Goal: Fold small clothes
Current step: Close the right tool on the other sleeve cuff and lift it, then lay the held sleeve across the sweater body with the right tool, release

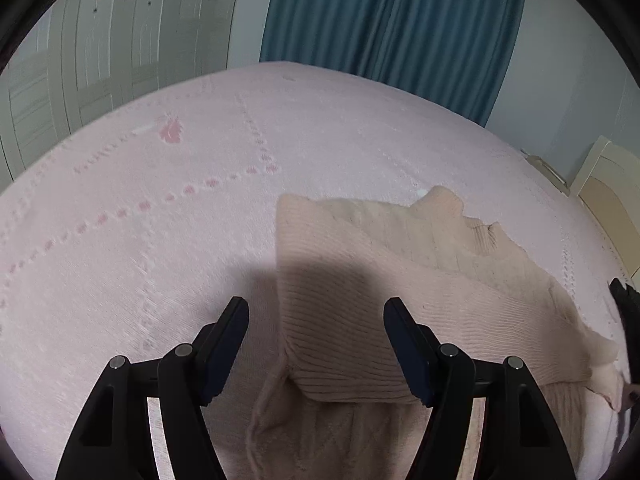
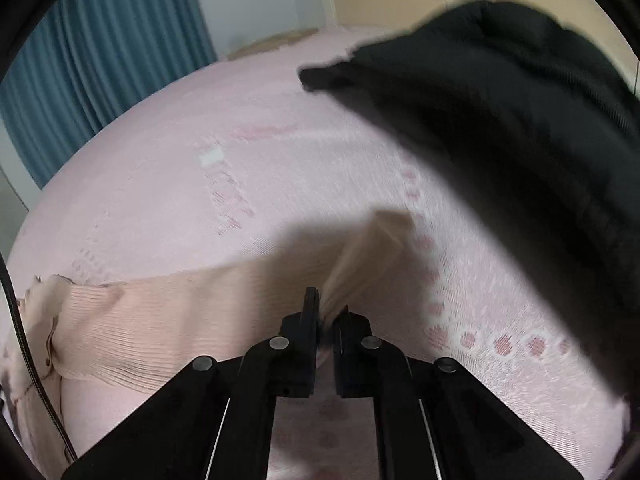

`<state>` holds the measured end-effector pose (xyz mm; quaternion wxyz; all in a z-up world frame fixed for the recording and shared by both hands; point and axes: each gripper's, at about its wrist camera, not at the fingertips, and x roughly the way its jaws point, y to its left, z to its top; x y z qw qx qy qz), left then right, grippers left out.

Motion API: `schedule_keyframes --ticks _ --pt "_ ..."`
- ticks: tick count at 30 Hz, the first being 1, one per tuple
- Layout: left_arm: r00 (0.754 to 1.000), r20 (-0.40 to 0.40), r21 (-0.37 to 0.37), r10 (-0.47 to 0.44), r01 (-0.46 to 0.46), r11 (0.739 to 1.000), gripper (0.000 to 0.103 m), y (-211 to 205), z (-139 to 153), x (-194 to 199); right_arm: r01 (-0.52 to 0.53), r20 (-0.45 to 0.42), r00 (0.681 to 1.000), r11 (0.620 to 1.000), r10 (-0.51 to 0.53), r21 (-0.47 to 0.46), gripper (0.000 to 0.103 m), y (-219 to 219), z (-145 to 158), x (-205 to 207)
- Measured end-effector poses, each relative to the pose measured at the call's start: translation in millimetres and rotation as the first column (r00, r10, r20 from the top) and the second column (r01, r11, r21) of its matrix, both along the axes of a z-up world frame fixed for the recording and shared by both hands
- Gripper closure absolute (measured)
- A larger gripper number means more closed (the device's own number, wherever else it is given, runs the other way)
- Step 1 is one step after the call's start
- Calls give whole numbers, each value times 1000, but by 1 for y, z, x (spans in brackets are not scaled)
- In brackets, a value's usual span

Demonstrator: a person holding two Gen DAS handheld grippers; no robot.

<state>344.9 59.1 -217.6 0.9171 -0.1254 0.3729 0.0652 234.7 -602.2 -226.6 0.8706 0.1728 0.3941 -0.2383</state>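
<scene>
On the pink bedspread [image 1: 160, 240], a pale peach ribbed knit sweater [image 1: 360, 300] is lying partly folded, one ribbed panel already turned over the cable-knit layer beneath it. Above its near edge the left gripper [image 1: 316, 312] is hovering with its jaws spread wide and nothing between them, seemingly poised to press down or take a fresh hold on the folded edge. Further right, the sweater's sleeve [image 2: 368, 256] is rising off the bed into the right gripper [image 2: 326, 306], whose jaws are closing narrowly on the cuff end; it is likely being lifted so it can be carried across the body for the next fold. The knit is looking soft and stretchy, with fine vertical ribs, and the raised sleeve is blurring with movement. To the right of the sleeve, a black garment [image 2: 500, 92] is lying heaped on the bedspread, well apart from the sweater. Blue curtains [image 1: 392, 16] are hanging behind the bed.
</scene>
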Motion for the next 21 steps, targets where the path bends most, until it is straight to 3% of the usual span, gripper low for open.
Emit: schedule_keyframes --ticks 5,9,15,21 --pt "1000 13 -42 19 -19 999 35 23 11 -8 -110 77 990 987 119 -115 97 66 62 22" --pt "999 24 -51 47 -46 998 31 46 18 -15 -236 111 959 954 260 -186 97 141 105 46" --pt "998 0 4 59 -59 998 30 78 15 -27 -445 173 859 871 481 -210 97 284 145 85" --pt "993 -6 -55 117 -117 992 30 121 11 -37 -642 191 731 755 655 -131 97 429 129 116"
